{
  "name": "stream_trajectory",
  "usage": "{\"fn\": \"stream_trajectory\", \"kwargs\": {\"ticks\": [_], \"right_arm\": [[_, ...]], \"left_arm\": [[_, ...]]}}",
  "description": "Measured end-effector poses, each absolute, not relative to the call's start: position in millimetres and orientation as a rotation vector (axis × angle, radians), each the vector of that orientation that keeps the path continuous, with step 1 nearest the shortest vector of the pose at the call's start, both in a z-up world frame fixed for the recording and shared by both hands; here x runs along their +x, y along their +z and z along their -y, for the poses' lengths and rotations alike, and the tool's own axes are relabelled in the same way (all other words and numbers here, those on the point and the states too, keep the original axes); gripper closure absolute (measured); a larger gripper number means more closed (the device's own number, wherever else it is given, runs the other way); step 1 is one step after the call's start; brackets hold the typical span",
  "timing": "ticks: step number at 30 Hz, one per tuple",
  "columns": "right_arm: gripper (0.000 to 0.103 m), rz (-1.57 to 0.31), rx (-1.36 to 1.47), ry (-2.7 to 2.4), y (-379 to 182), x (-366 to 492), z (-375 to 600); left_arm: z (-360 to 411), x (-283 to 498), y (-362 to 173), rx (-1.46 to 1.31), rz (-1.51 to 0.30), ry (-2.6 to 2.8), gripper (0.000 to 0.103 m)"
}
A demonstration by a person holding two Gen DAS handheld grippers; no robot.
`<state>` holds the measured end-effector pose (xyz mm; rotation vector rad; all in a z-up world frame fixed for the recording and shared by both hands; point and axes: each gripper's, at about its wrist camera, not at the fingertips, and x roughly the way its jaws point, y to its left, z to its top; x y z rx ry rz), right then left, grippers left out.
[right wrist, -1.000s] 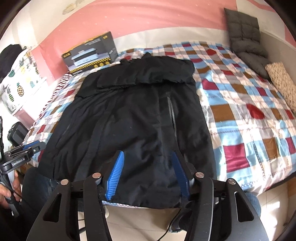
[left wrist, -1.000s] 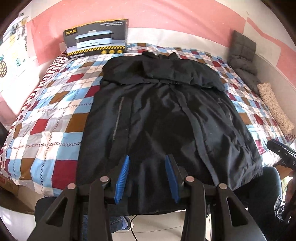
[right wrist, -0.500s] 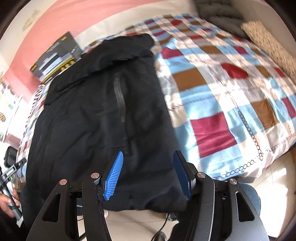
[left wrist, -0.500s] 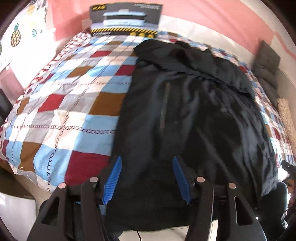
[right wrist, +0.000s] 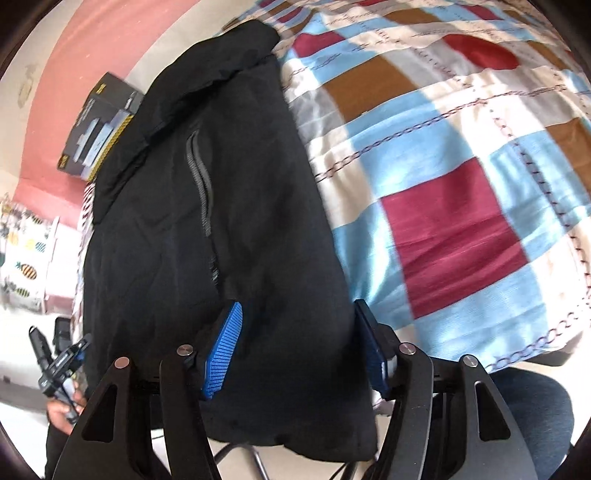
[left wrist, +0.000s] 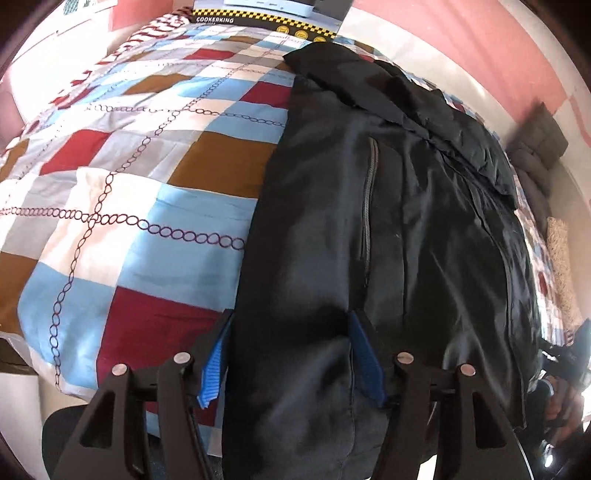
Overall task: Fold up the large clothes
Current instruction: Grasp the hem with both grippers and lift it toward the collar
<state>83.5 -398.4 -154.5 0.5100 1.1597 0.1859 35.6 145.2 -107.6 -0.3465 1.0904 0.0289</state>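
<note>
L gripper [left wrist: 291,354] open, jaws just widening, straddling the near-left hem corner of the black jacket [left wrist: 388,240]; pads not pressing cloth. R gripper [right wrist: 301,349] open too, just widening, over the near-right hem corner. Jacket lies flat on the checked bed [left wrist: 129,192], hem hanging off the near edge. Far end: closed box [left wrist: 269,14], contents unseen.

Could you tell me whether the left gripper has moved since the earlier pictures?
Yes. The left gripper has come down toward the black jacket's near left hem corner, jaws opening.
</note>
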Motion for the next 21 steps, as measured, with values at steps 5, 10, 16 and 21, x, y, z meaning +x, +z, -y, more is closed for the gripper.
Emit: {"fn": "stream_trajectory", "kwargs": {"ticks": [5, 10, 16, 21], "right_arm": [[0.041, -1.169, 0.578, 0.25, -154.0, 74.9, 401.5], [0.041, -1.188, 0.604, 0.266, -163.0, 87.7, 409.7], [0.041, -1.183, 0.636, 0.29, -165.0, 95.9, 405.6], [0.042, -1.213, 0.68, 0.376, -165.9, 82.8, 410.6]], "left_arm": [[-144.4, 18.4, -111.4, -0.448, -1.105, -0.061, 0.041], [-146.1, 28.5, -115.8, -0.445, -1.123, -0.074, 0.038], [-146.1, 35.4, -116.8, -0.46, -1.107, -0.09, 0.036], [-138.7, 20.1, -119.1, -0.465, -1.121, -0.142, 0.036]]}}
